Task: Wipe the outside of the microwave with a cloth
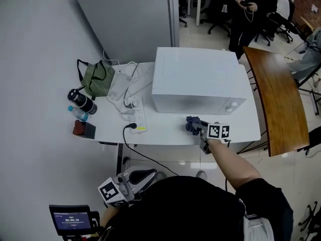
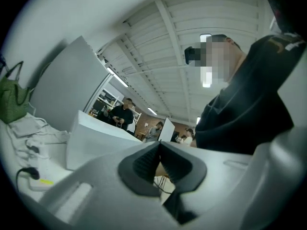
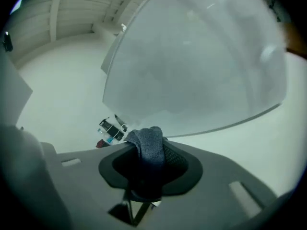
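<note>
A white microwave point(image 1: 198, 79) stands on the white table point(image 1: 165, 134), its front facing me. My right gripper point(image 1: 196, 127) is shut on a dark grey-blue cloth point(image 1: 193, 124), held just in front of the microwave's lower front, right of centre. In the right gripper view the cloth point(image 3: 149, 145) bulges out between the jaws, with the microwave front point(image 3: 192, 66) filling the view above. My left gripper point(image 1: 143, 176) hangs low beside my body, below the table's front edge, shut with nothing in it point(image 2: 159, 161). The microwave point(image 2: 96, 143) shows at that view's left.
A white power strip point(image 1: 137, 115) with a black plug and white cables lies left of the microwave. A green bag point(image 1: 98, 78), a dark bottle point(image 1: 83, 102) and a dark red item point(image 1: 83, 129) sit at the table's left end. A wooden table point(image 1: 278, 99) stands right; people and chairs behind.
</note>
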`<action>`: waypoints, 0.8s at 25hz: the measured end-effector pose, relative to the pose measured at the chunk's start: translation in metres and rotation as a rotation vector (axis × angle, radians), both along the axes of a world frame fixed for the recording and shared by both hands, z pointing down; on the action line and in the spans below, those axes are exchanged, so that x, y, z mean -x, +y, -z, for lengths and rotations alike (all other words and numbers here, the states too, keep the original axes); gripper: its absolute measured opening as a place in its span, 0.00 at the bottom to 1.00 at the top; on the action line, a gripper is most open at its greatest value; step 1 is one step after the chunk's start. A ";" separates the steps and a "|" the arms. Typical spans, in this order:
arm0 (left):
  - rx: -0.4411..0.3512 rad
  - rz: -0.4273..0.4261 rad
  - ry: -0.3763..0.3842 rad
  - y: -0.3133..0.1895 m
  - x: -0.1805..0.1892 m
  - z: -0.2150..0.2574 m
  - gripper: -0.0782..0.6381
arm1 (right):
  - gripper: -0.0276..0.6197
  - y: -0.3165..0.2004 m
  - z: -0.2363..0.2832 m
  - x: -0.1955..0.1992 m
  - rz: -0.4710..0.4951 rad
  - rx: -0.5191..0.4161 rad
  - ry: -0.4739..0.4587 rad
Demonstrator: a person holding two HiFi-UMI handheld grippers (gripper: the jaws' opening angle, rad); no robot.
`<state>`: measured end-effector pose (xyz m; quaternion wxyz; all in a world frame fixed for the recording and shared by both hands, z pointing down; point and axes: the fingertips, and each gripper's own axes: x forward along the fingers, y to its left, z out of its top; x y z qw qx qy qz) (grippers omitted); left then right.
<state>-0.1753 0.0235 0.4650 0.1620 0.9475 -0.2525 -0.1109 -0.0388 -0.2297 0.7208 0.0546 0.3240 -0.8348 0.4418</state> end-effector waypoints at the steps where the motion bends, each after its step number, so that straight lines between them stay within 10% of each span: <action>1: 0.015 0.016 -0.002 0.003 0.018 -0.003 0.12 | 0.22 -0.001 -0.008 0.042 0.012 0.027 -0.028; 5: 0.074 0.081 -0.024 0.011 0.076 -0.005 0.11 | 0.22 -0.034 -0.014 0.163 0.040 0.026 -0.097; 10: 0.127 0.138 -0.066 0.021 0.091 -0.014 0.12 | 0.22 -0.059 -0.017 0.186 0.013 0.044 -0.138; 20: 0.089 -0.007 -0.028 -0.023 -0.072 0.013 0.11 | 0.22 -0.063 -0.043 -0.122 -0.150 0.033 -0.011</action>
